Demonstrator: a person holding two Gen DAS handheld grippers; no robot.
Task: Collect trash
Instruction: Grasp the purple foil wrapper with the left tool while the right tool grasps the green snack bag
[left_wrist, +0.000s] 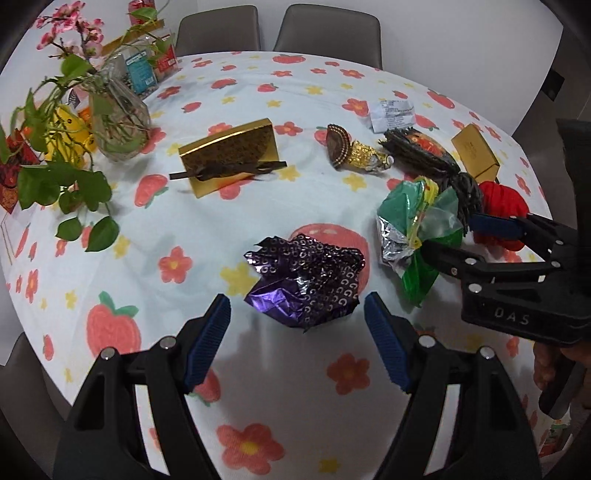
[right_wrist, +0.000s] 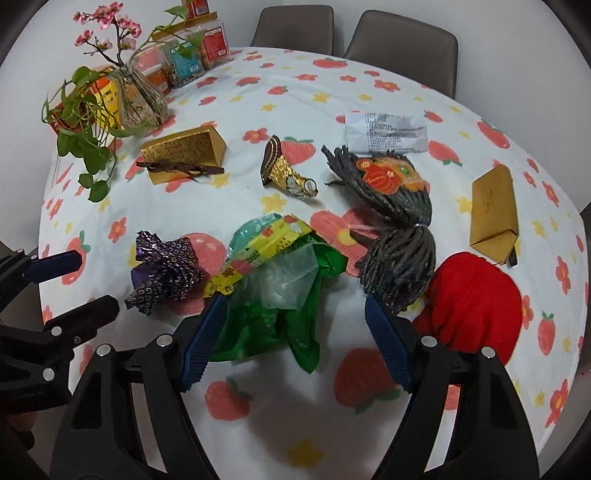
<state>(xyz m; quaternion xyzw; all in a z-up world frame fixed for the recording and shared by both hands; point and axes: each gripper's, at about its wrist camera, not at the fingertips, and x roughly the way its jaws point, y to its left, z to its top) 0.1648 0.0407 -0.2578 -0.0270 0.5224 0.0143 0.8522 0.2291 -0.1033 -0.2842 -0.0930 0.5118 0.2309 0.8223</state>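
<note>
From your left wrist view, your left gripper (left_wrist: 297, 314) stands wide, fingers bracketing the purple wrapper (left_wrist: 306, 282) lying loose at twelve o'clock, apparently lined up for a pinch. At three o'clock your right gripper (left_wrist: 452, 240) reaches into the green wrapper (left_wrist: 415, 229).

From your right wrist view, its fingers gape wide around that green wrapper (right_wrist: 273, 295), not yet closed. The fruit-print tablecloth (right_wrist: 295, 424) covers a table; a gold box (right_wrist: 184, 155) sits at eleven o'clock, grey chairs (right_wrist: 402, 44) beyond.
</note>
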